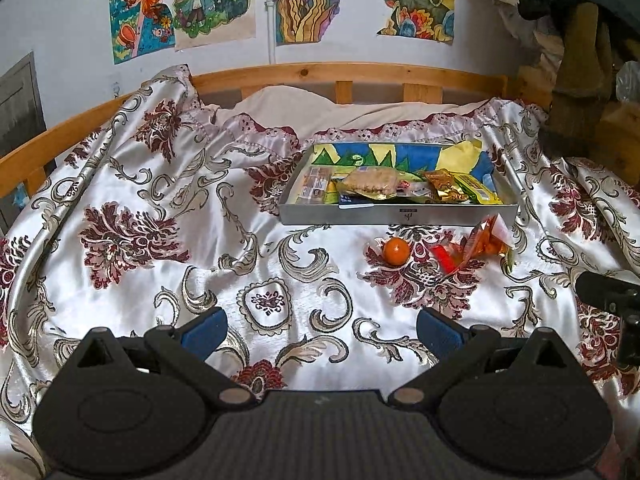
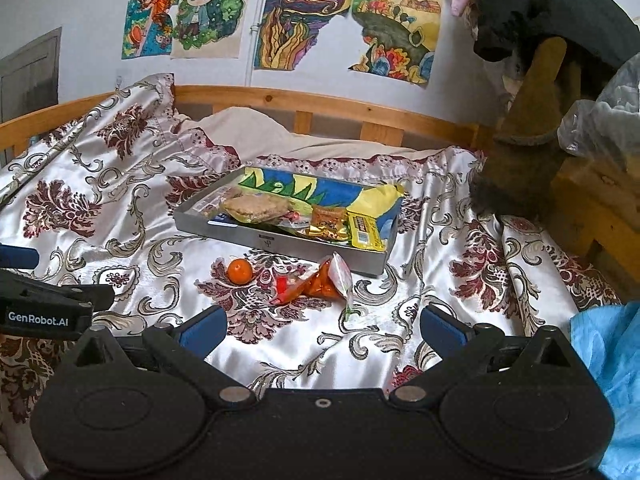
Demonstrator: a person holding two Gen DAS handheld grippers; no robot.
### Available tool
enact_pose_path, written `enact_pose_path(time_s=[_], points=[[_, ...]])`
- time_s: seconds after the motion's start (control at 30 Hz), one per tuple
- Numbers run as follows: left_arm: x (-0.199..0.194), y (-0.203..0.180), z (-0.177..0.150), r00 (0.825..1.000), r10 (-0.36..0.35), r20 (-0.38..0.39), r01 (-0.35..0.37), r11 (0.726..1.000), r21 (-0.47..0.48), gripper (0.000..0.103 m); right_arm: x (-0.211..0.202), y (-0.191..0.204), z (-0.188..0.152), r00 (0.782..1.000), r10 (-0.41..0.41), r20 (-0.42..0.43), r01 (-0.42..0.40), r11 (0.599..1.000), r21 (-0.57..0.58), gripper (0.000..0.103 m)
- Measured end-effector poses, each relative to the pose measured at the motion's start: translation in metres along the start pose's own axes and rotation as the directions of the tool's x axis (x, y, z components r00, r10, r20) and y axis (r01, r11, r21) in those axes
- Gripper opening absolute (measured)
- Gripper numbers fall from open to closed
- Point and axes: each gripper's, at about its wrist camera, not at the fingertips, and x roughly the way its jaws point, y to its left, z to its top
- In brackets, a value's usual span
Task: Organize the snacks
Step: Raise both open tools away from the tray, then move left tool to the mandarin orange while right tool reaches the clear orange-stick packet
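Note:
A shallow silver tray (image 1: 400, 216) (image 2: 288, 245) sits on the floral bedspread and holds several snack packets, among them a beige cracker pack (image 1: 374, 184) (image 2: 256, 208) and a gold packet (image 1: 446, 190) (image 2: 328, 224). In front of the tray lie a small orange ball (image 1: 397, 251) (image 2: 240, 271) and an orange snack bag (image 1: 480, 242) (image 2: 320, 282). My left gripper (image 1: 320, 332) is open and empty, well short of the ball. My right gripper (image 2: 322, 330) is open and empty, just short of the orange bag.
The satin bedspread (image 1: 160, 208) is wrinkled, with a raised fold at the left. A wooden headboard rail (image 1: 304, 74) runs behind. Clothes (image 2: 532, 160) hang at the right. A blue cloth (image 2: 604, 368) lies at the right edge.

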Motion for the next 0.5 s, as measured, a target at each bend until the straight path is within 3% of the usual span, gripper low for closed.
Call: enact_pose_path(time_s=[0.3, 0.5], points=[[0.008, 0.0, 0.006, 0.999, -0.011, -0.048, 0.011, 1.0, 0.014, 0.103, 0.003, -0.006, 0.001, 1.0, -0.005, -0.014, 0.006, 0.999, 0.033, 0.102], [0.022, -0.01, 0.016, 0.994, -0.074, -0.081, 0.085, 0.986, 0.146, 0.103, 0.013, -0.021, 0.001, 0.997, 0.011, -0.075, -0.002, 0.993, 0.117, 0.102]])
